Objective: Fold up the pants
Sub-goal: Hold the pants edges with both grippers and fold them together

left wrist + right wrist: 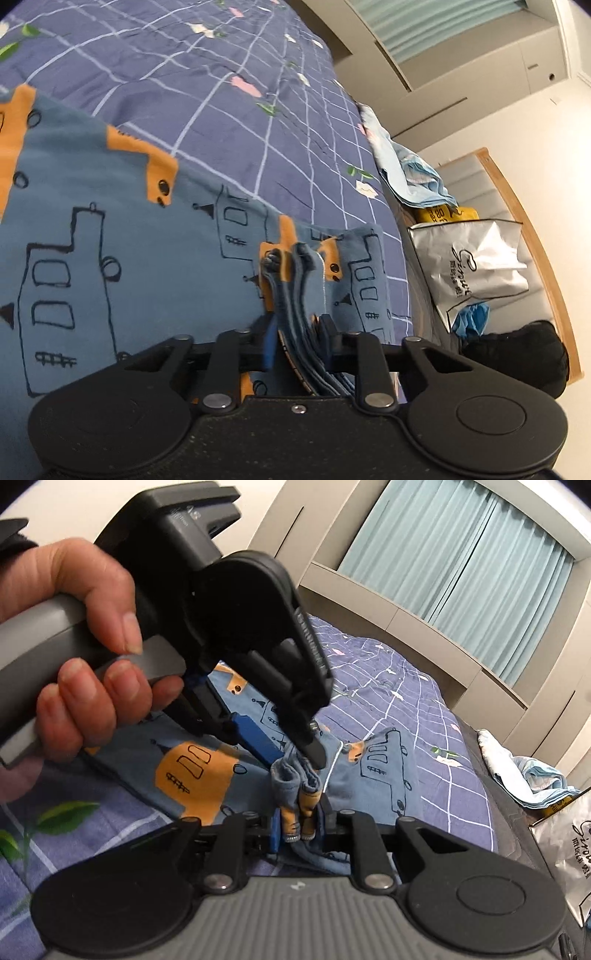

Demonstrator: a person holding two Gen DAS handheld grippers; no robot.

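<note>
Soft, light blue cotton pants with orange and black house print (110, 229) lie on the purple checked bedsheet (221, 92), bunched layers rising between the jaws. Left gripper (295, 332) and right gripper (299, 827) are each clamped on the stacked hem edges, side by side. Judged limp and non-slippery; best held at gathered edges.

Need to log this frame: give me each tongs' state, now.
Left tongs: shut on pants.
Right tongs: shut on pants too.
</note>
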